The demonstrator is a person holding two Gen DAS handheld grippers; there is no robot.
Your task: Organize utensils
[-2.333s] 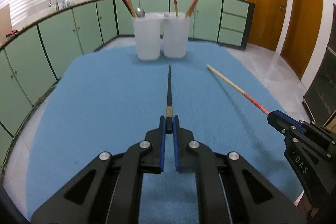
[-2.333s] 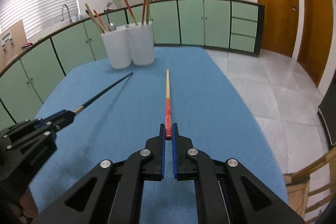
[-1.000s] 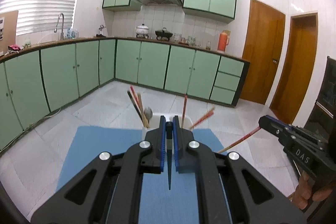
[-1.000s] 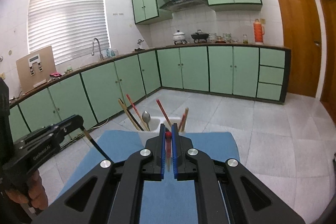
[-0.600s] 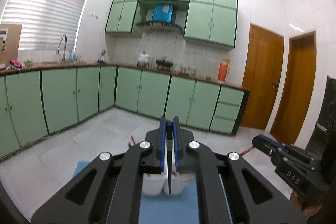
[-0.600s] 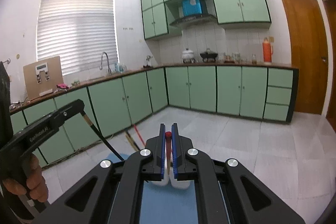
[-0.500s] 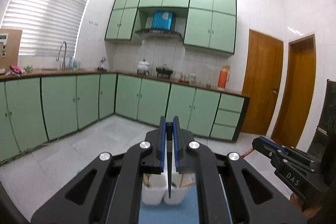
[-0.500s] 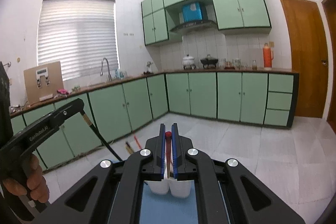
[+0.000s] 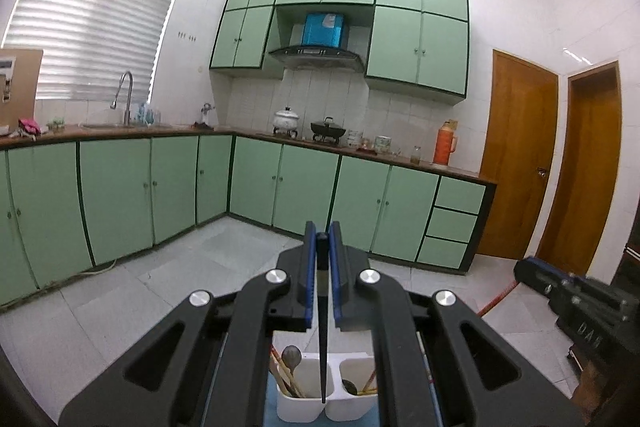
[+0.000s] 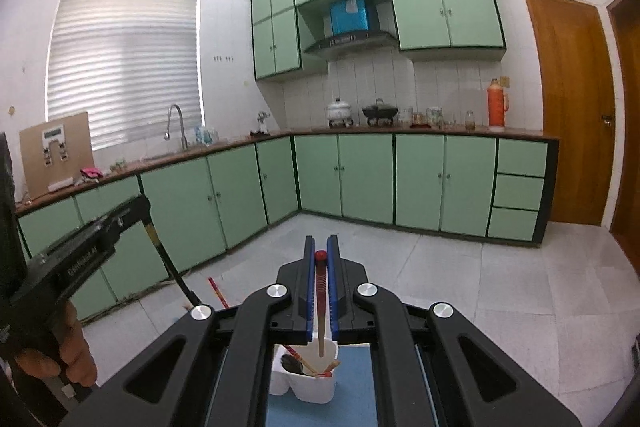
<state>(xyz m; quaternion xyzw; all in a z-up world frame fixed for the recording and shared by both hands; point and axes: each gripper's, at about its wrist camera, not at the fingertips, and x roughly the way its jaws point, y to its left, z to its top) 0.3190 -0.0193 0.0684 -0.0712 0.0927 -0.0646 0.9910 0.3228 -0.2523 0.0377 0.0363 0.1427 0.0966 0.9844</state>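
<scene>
Black chopstick (image 9: pixel 321 327) clamped in left gripper (image 9: pixel 322 267), tip down | red-topped chopstick (image 10: pixel 320 303) clamped in right gripper (image 10: pixel 320 267) | white holders (image 9: pixel 308 407) below both

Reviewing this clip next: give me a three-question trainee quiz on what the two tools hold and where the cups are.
1. True or false: the left tool is shut on a black chopstick hanging tip-down.
2. The right tool holds: A) a spoon B) a red-topped chopstick C) nothing.
3. Fill in: the two white cups stand on a ____ mat.

Key: 1 true; 2 B; 3 blue.
</scene>
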